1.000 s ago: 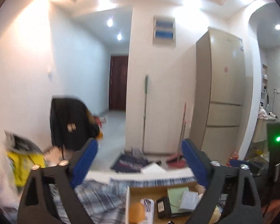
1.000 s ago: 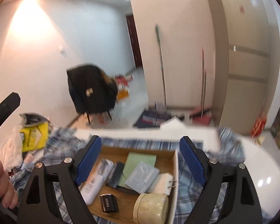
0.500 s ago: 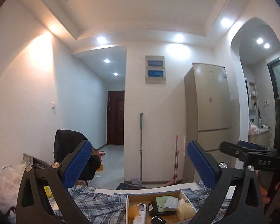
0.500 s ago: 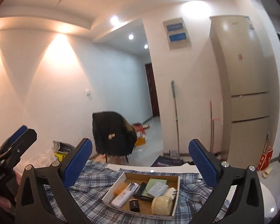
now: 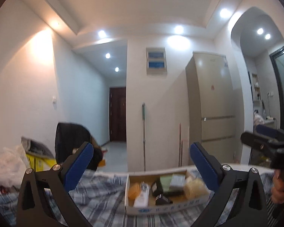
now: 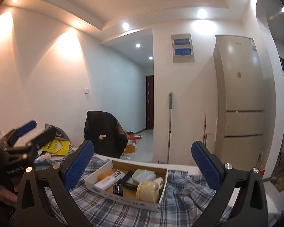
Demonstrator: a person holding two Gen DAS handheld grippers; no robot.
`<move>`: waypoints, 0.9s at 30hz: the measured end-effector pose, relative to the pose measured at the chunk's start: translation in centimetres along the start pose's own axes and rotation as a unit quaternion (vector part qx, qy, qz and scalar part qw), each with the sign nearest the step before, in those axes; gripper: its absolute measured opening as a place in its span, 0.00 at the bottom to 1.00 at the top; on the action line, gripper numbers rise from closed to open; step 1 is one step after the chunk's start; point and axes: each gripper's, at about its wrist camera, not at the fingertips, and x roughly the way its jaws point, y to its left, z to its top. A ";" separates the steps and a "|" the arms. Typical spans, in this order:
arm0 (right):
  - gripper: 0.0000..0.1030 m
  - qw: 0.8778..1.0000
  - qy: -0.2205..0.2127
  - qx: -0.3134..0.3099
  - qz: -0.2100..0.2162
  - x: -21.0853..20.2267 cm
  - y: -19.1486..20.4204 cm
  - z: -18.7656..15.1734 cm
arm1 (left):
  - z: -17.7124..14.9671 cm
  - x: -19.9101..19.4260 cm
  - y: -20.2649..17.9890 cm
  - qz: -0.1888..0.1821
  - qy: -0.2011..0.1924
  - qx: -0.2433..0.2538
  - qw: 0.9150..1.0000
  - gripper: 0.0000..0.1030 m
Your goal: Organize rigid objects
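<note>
Shallow open cardboard box with blue print on its front wall (image 6: 123, 198) resting on blue-and-white checked cloth (image 6: 179, 198) over the surface, ahead of both tools. Inside the box, seen from the right wrist: round cream tin lying on its side (image 6: 148, 191) at the near right corner; small black cap-shaped jar (image 6: 117, 188) just left of the tin; white tube (image 6: 106, 182) along the left side; flat pale green packet (image 6: 144, 176) toward the back; flat black item between tube and packet, kind not clear. Orange object at the left end (image 5: 133, 190) visible only in the blurred left view, possibly a pouch.

Left tool (image 5: 141, 165): blue-padded jaws spread wide, nothing between them, box beyond. Right tool (image 6: 142, 163): jaws just opened to full width, nothing between them, box beyond and below.

Around: black chair draped with dark cloth (image 6: 104, 132) behind the surface; yellow carton (image 6: 56, 145) and white plastic bag (image 5: 5, 162) to the left; beige refrigerator (image 6: 240, 98) at right; green-handled mop (image 6: 169, 124) leaning on the wall; dark brown door (image 5: 117, 113) at corridor end.
</note>
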 end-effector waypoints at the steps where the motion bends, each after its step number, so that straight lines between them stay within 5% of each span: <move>1: 1.00 1.000 0.004 0.005 -0.001 0.2 -0.2 -0.6 | -0.6 0.6 0.0 0.002 0.014 0.001 1.000 1.00; 5: 1.00 0.999 0.016 0.019 -0.023 1.0 -1.0 -2.9 | -2.4 1.4 0.0 0.003 0.039 -0.002 0.999 1.00; 17: 1.00 0.998 0.019 0.007 -0.055 0.2 -0.9 -3.9 | -1.8 -2.7 0.5 -0.007 -0.059 -0.006 0.998 1.00; 27: 1.00 0.998 0.003 -0.015 -0.056 -0.4 -0.2 -3.7 | -1.8 -2.4 0.3 -0.012 -0.051 -0.003 0.999 1.00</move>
